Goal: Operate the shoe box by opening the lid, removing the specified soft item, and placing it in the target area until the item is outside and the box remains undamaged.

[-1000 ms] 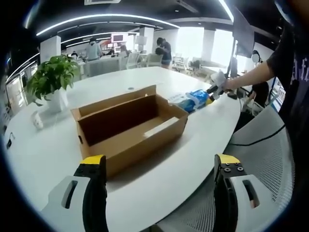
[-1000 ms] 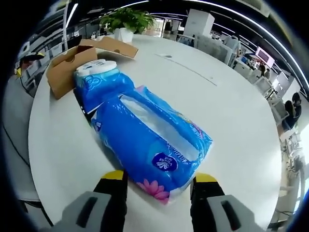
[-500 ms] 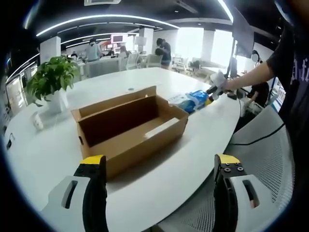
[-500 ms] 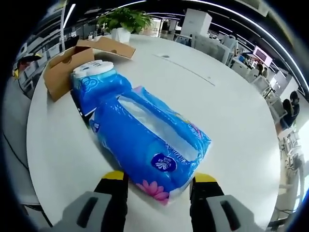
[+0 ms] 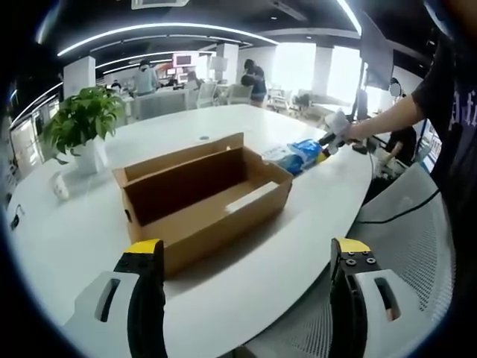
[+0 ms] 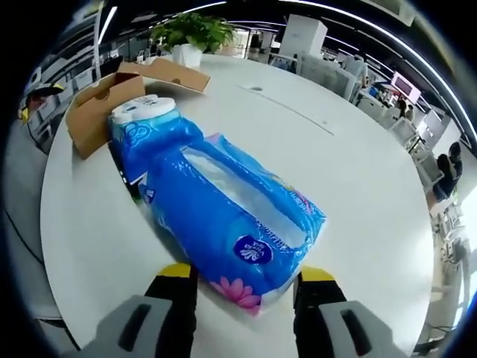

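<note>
Nothing has moved since a second ago: blue tissue pack [image 6: 227, 216] lies on the white counter [image 6: 358, 156] outside the open shoe box [image 5: 201, 198], its near end hidden between the right gripper's [image 6: 244, 287] fingers, which straddle it; whether they pinch it, I cannot tell; left gripper [image 5: 246, 261] spread

Bare table [image 5: 246, 268] lies open before the cardboard box [image 5: 201, 198].

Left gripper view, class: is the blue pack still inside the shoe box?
No: the blue pack lies on the table beyond the open, empty-looking box.
</note>
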### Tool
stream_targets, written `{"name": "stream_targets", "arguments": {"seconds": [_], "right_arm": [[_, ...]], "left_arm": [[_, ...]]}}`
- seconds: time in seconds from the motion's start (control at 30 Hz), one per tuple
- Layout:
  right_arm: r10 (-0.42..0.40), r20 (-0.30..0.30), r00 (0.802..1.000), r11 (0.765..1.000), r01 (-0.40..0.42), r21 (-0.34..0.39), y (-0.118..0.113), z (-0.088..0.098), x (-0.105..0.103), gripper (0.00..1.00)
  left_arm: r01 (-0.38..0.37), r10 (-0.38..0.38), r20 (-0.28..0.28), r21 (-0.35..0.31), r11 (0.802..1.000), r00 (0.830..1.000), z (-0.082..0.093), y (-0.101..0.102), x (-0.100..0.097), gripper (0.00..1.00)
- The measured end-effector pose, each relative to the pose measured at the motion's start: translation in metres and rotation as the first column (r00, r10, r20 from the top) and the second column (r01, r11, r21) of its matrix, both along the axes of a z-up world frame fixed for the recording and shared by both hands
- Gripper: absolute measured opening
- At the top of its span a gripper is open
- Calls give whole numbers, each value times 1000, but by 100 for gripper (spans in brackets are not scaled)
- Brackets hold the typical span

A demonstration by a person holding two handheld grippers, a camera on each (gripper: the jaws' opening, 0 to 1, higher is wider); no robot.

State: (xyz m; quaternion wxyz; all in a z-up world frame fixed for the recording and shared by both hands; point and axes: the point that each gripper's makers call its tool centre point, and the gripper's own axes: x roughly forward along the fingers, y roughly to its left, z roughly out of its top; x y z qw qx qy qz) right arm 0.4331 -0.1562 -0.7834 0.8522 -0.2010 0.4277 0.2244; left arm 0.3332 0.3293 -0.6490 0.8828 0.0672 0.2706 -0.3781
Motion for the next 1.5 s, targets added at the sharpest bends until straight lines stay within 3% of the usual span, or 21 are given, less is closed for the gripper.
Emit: {"name": "stream_targets", "arguments": {"seconds": [0.5, 0.87, 1.5], "right_arm": [[-21, 2, 1000, 1000, 21, -1, 0, 13, -18, 61], [-19, 25, 999, 1000, 19, 14, 16, 29, -33, 71], [63, 79, 995, 996, -67, 56, 73, 81, -55, 83]], "left_arm": [[13, -13, 13, -6, 1000, 1000, 1, 2, 7, 92], [18, -18, 30, -6, 1000, 999, 3, 3, 8, 92], [8, -7, 48, -19, 1000, 999, 7, 3, 5, 95]]}}
